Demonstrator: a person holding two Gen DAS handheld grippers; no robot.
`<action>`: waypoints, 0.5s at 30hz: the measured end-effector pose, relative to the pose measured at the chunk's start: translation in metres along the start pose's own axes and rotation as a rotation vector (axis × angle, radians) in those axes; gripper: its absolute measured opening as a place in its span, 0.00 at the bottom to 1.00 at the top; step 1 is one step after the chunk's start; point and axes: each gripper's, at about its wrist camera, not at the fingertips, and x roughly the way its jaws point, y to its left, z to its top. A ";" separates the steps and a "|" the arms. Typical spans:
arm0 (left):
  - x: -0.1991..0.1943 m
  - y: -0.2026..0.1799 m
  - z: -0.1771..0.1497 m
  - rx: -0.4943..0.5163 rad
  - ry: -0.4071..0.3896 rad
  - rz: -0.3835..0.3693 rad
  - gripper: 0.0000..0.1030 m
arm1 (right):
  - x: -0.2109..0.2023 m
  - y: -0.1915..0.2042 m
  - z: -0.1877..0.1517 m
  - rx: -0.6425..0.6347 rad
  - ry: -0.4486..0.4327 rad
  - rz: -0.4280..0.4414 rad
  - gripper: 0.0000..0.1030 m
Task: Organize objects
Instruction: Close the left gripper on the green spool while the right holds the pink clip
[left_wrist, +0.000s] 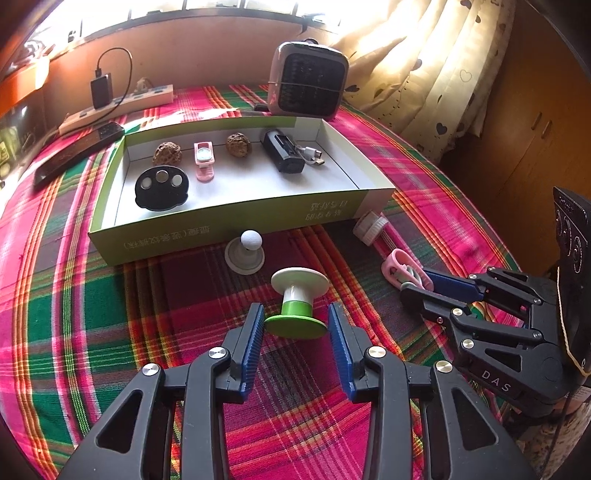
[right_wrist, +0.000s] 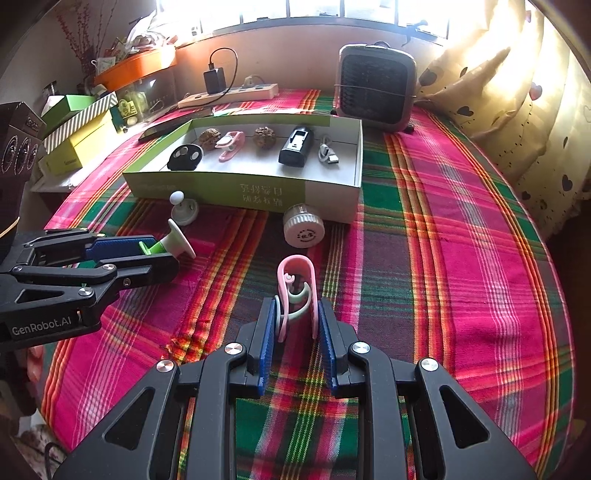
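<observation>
Green-edged box (left_wrist: 236, 225) is already partly filled, while a green-white spool (left_wrist: 297, 306) is bracketed by open left fingers (left_wrist: 255, 332) and a pink clip (right_wrist: 295, 291) is gripped by right fingers (right_wrist: 325, 332), two pieces left outside.

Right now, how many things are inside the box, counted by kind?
Walnuts: 2
Black disc with three round inserts: 1
Pink clip: 1
Black charger block: 1
Short cable: 1
Total in the box: 6
</observation>
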 end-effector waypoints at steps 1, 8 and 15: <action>0.001 -0.001 0.000 0.002 0.002 0.001 0.34 | 0.000 0.000 0.000 -0.001 0.000 0.001 0.23; 0.008 -0.004 0.004 0.020 0.013 0.012 0.36 | 0.005 0.000 0.003 -0.011 -0.006 0.012 0.35; 0.013 -0.005 0.008 0.027 0.008 0.023 0.36 | 0.010 0.003 0.008 -0.020 -0.009 -0.003 0.39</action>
